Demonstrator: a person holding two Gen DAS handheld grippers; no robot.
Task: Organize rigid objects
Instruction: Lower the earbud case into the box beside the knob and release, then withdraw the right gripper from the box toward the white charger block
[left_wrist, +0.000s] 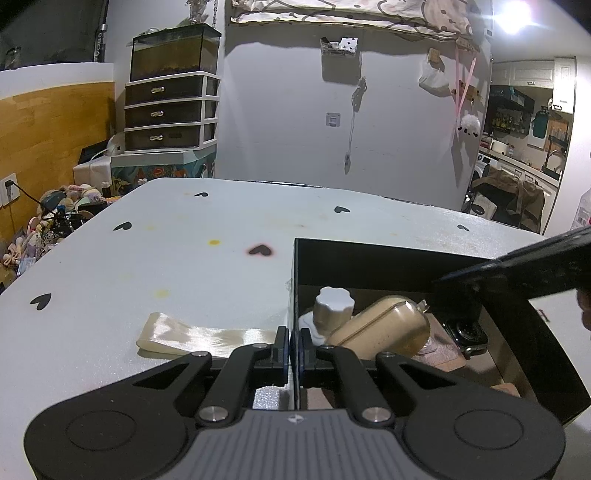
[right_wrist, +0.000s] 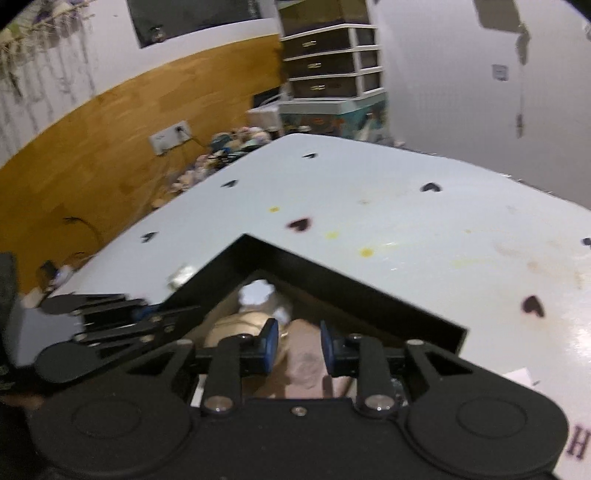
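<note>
A black open box (left_wrist: 369, 260) stands on the white table. Inside it lie a beige capsule-shaped case (left_wrist: 384, 326), a small bottle with a white scalloped cap (left_wrist: 334, 306) and a dark smartwatch (left_wrist: 467, 334). My left gripper (left_wrist: 294, 347) is shut on the box's left wall. My right gripper (right_wrist: 295, 345) is open above the box (right_wrist: 332, 275), over the beige case (right_wrist: 229, 328); it shows as a dark bar in the left wrist view (left_wrist: 517, 269). The white cap (right_wrist: 256, 291) lies beyond it. The left gripper shows at the box's edge (right_wrist: 147, 317).
A shiny cream ribbon strip (left_wrist: 207, 336) lies on the table just left of the box. The table (left_wrist: 184, 258) has black heart marks and yellow stains. A drawer unit (left_wrist: 170, 110) and toy clutter stand beyond the far left edge.
</note>
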